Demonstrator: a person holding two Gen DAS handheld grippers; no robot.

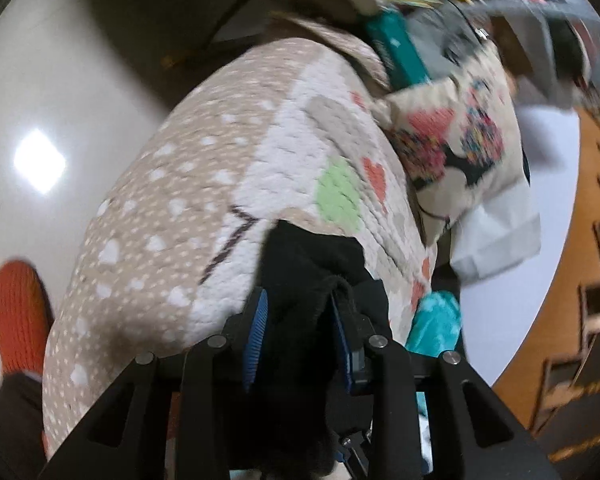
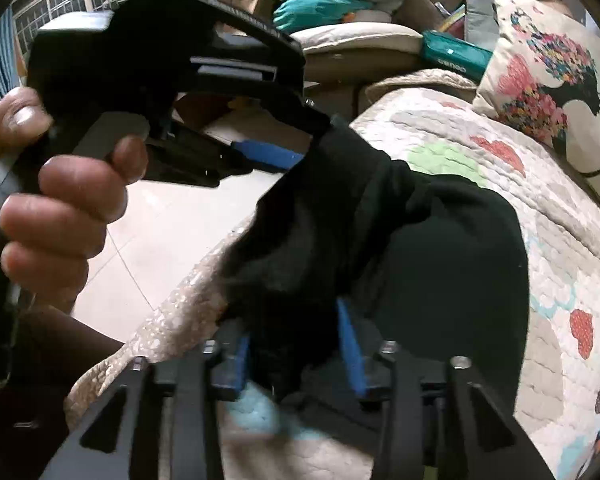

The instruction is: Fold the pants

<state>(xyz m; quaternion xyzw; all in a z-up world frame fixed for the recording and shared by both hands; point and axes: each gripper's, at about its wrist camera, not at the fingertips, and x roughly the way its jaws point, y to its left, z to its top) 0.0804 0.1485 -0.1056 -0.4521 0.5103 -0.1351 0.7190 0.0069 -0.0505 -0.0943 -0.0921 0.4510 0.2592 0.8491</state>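
Over quilt (image 2: pixel 480 152) | left claw (image 1: pixel 300 320) clamps black pants (image 1: pixel 312 256) | right claw (image 2: pixel 296 344) grips them too (bunched)

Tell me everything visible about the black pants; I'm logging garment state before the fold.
The black pants are soft, matte, knit-looking fabric, bunched and creased rather than flat. They drape over the quilted heart-print bedspread. The left gripper and the right gripper are each shut on a gathered fold between blue pads. In the right wrist view the left gripper's tip meets the cloth's upper end. Waistband and cuffs cannot be told apart.
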